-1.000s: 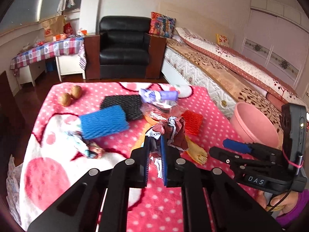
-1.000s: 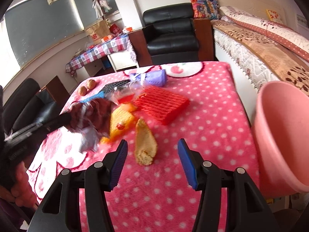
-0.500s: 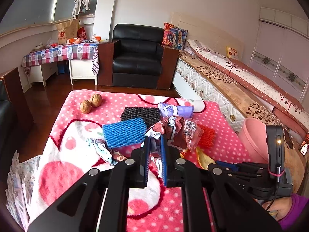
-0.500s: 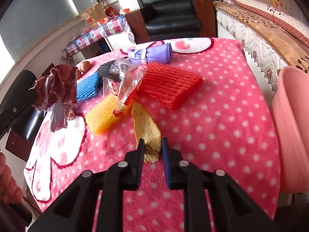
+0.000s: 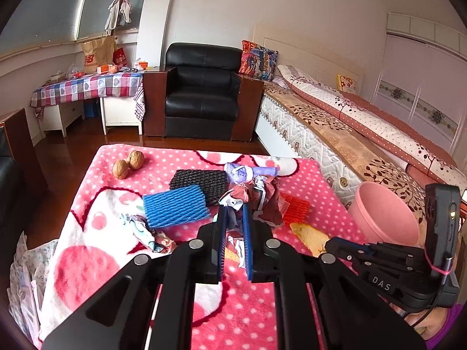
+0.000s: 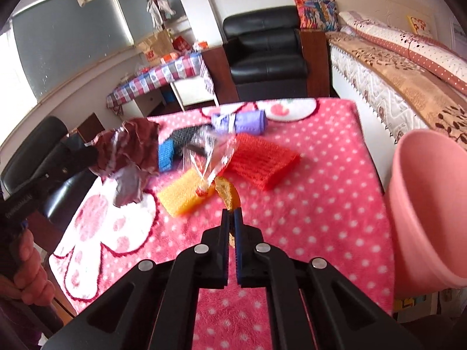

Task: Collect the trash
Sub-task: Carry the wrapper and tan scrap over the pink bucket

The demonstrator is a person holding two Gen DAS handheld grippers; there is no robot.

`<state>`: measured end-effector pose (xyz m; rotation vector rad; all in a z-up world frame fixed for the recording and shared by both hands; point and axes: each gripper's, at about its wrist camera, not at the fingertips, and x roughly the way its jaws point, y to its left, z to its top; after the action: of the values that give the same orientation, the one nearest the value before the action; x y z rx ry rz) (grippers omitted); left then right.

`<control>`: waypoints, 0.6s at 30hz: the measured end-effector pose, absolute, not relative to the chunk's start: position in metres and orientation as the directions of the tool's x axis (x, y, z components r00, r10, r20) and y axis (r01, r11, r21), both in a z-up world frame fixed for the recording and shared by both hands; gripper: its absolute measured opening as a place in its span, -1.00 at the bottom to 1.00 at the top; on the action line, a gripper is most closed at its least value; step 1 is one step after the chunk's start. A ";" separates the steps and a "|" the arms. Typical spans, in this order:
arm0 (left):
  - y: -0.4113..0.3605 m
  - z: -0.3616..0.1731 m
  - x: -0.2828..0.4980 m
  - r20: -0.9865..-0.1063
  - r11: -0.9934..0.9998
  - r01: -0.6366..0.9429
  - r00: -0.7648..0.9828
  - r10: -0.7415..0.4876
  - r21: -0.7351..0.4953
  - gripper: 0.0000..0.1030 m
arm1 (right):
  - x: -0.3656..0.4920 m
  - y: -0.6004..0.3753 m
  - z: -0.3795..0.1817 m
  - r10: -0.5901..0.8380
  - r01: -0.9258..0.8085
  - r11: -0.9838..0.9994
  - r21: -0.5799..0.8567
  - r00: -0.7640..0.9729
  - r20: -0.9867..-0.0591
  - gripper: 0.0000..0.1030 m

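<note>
My left gripper point(image 5: 233, 213) is shut on a crumpled maroon wrapper point(image 5: 259, 198), held above the pink polka-dot blanket point(image 5: 116, 250). The right wrist view shows the same wrapper point(image 6: 128, 148) at the left. My right gripper point(image 6: 231, 214) is shut on the near end of an orange-yellow peel point(image 6: 227, 192), whose far end curls upward. From the left wrist view, the right gripper point(image 5: 329, 243) and peel point(image 5: 309, 234) sit low on the right. A pink bin point(image 6: 429, 198) stands off the table's right edge.
On the blanket lie a blue foam net point(image 5: 175, 205), a black net point(image 5: 201, 179), a purple roll point(image 5: 251, 172), a red net point(image 6: 262, 163), a yellow net point(image 6: 181, 195), a clear bag point(image 6: 213, 157), two walnuts point(image 5: 128, 163) and a small crumpled wrapper point(image 5: 149, 233). A bed point(image 5: 350, 134) runs along the right.
My right gripper's jaws went from wide open around the peel to shut on it, and the peel's end has risen. The left gripper kept hold of the maroon wrapper.
</note>
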<state>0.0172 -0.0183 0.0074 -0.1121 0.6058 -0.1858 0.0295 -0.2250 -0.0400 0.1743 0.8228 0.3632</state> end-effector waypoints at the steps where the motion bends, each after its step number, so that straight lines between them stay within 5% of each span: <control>1: -0.020 0.008 0.017 -0.554 0.977 0.143 0.807 -0.207 -0.158 -0.81 | 0.028 -0.228 -0.037 0.382 -0.247 0.924 0.292 0.632 -0.675 -0.95; 18: -0.103 0.019 0.045 -0.549 0.958 0.222 0.785 -0.286 -0.182 -0.81 | 0.025 -0.300 0.004 0.274 -0.121 0.950 0.287 0.763 -0.585 -0.95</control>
<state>0.0450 -0.1031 0.0191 -0.1096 0.6093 -0.2744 0.0250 -0.2999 0.0042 0.2385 0.6703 0.2172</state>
